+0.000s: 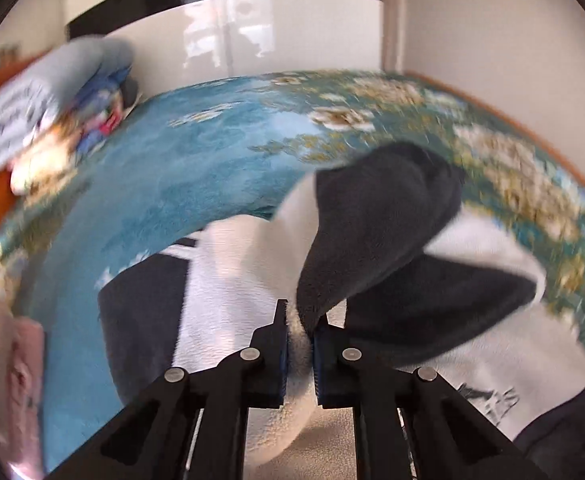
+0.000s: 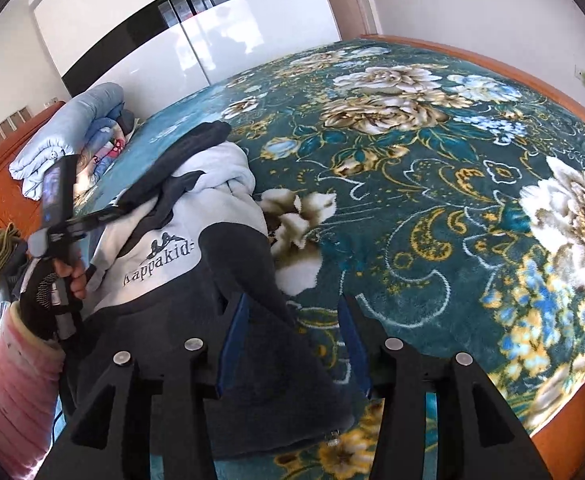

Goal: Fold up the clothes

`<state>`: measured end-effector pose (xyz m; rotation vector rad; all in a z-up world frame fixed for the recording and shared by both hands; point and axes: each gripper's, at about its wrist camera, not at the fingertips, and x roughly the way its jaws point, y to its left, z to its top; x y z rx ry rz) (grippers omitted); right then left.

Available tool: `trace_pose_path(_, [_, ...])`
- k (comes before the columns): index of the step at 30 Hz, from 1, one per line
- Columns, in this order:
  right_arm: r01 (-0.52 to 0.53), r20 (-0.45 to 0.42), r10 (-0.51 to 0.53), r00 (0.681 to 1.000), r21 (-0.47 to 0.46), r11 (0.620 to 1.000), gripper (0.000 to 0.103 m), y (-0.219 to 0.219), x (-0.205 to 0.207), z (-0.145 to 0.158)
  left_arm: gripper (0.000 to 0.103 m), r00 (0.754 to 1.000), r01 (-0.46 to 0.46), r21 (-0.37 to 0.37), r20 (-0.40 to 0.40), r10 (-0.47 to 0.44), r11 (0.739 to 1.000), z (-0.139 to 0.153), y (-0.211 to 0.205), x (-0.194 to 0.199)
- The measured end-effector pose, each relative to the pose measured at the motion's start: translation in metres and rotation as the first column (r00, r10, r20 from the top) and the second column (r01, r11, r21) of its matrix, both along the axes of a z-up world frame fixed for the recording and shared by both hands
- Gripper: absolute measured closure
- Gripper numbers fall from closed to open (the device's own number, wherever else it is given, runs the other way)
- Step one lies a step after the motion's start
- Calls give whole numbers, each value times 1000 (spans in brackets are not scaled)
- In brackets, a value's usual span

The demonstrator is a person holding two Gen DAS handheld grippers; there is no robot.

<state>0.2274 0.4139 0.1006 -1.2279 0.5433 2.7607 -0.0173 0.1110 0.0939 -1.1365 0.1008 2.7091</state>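
Note:
A white and dark grey fleece hoodie (image 2: 164,248) with a printed logo lies crumpled on the bed's left side. My left gripper (image 1: 301,334) is shut on the tip of a dark sleeve (image 1: 372,216), which rises from the white body (image 1: 232,280). In the right wrist view a gloved hand (image 2: 48,292) holds that left gripper (image 2: 104,214) above the hoodie. My right gripper (image 2: 294,308) stands open low over the bed. The hoodie's other dark sleeve (image 2: 260,340) lies under its left finger and partly between the jaws.
A teal floral blanket (image 2: 432,184) covers the bed, with free room to the right. Folded bedding (image 2: 64,136) is piled at the far left corner. An orange wooden frame (image 2: 572,420) edges the bed. A white wardrobe (image 2: 252,28) stands behind. A pink sleeve (image 2: 16,384) is at the left.

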Motion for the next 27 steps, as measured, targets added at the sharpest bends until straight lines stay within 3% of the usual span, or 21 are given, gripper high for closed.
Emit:
trace_pose_path(2, [-17, 0, 17, 1000, 10, 1000, 55, -7, -11, -1, 93, 997, -71, 68, -38, 73, 995, 12, -29, 8])
trace_pose_path(5, [-105, -12, 106, 994, 63, 992, 55, -31, -33, 2, 93, 980, -169, 94, -91, 178, 981, 24, -74, 32])
trace_pose_path(7, [-168, -15, 171, 985, 109, 980, 55, -48, -50, 5, 93, 968, -228, 107, -83, 237, 968, 18, -102, 46])
trace_pose_path(9, [-238, -5, 246, 969, 226, 945, 44, -75, -73, 1, 93, 953, -285, 120, -73, 295, 951, 13, -131, 61])
trace_pose_path(13, [-362, 42, 385, 922, 448, 818, 39, -128, -120, -8, 93, 932, -359, 128, 0, 362, 925, -12, -169, 78])
trace_pose_path(17, [-455, 122, 501, 857, 634, 625, 36, -181, -168, -17, 93, 924, -383, 141, 55, 379, 913, -29, -181, 82])
trace_pose_path(21, [-519, 251, 521, 816, 716, 467, 36, -209, -202, -48, 93, 925, -381, 147, 66, 375, 913, -32, -179, 81])
trace_pose_path(24, [-540, 294, 531, 795, 742, 397, 36, -224, -211, -66, 93, 925, -379, 153, 70, 372, 913, -33, -180, 82])
trace_pose_path(26, [-510, 278, 508, 816, 760, 403, 37, -228, -219, -68, 92, 925, -380, 161, 78, 372, 911, -35, -182, 82])
trace_pose_path(27, [-497, 261, 496, 828, 751, 435, 42, -224, -223, -65, 92, 925, -381, 166, 83, 372, 910, -35, -183, 82])
